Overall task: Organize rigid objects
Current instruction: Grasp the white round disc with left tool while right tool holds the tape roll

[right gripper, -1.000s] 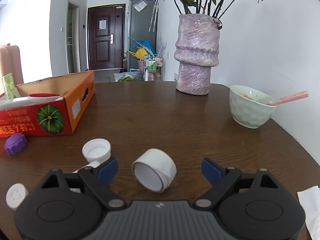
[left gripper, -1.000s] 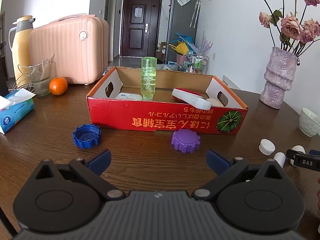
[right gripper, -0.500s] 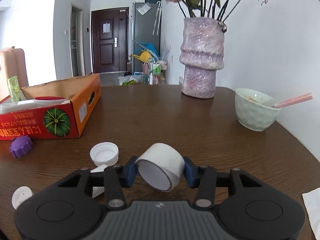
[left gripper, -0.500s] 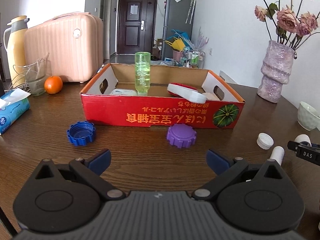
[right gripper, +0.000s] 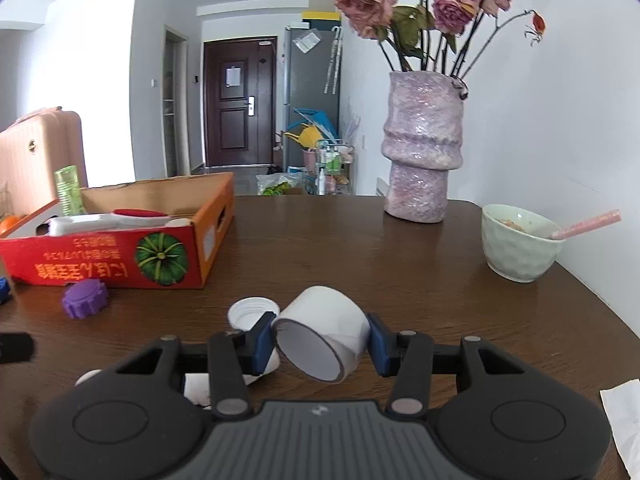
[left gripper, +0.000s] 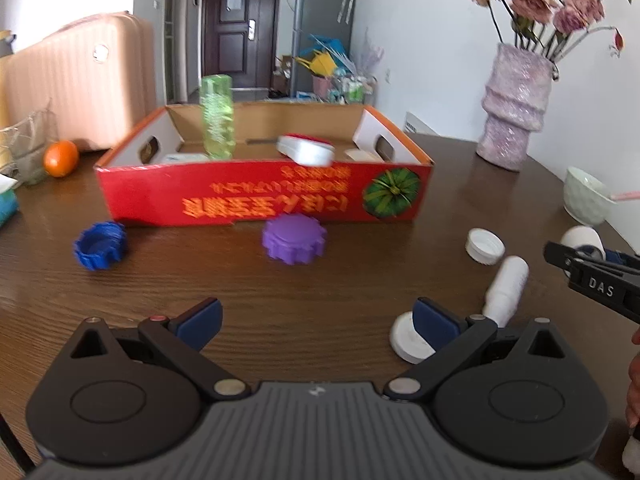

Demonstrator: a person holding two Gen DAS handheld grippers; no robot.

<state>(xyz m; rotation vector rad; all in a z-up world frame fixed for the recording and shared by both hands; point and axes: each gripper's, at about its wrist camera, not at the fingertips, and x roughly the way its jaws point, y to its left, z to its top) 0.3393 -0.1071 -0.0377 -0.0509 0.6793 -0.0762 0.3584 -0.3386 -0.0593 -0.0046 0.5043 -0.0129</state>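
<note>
So far the cardboard box (left gripper: 264, 204) near the tabletop's (right gripper: 360, 248) far left holds a green bottle (left gripper: 217, 118) and a few items, while caps lie loose outside. The right gripper (right gripper: 320, 340) pinches a white ring (right gripper: 322, 338) just above the tabletop's near edge, axis tilted toward the camera; the left gripper (left gripper: 318, 318) is wide, empty.

Dark wood-grain table (right gripper: 360, 256), glossy under the light. Printed cardboard box (left gripper: 264, 204), raw brown inside. Purple cap (left gripper: 294, 239) is ridged matt plastic. White tape roll (right gripper: 324, 332) looks smooth, papery. Vase (right gripper: 424, 152) rough, glittery; bowl (right gripper: 520, 248) dimpled glazed ceramic. Tongs (right gripper: 318, 340): matt black plastic.
</note>
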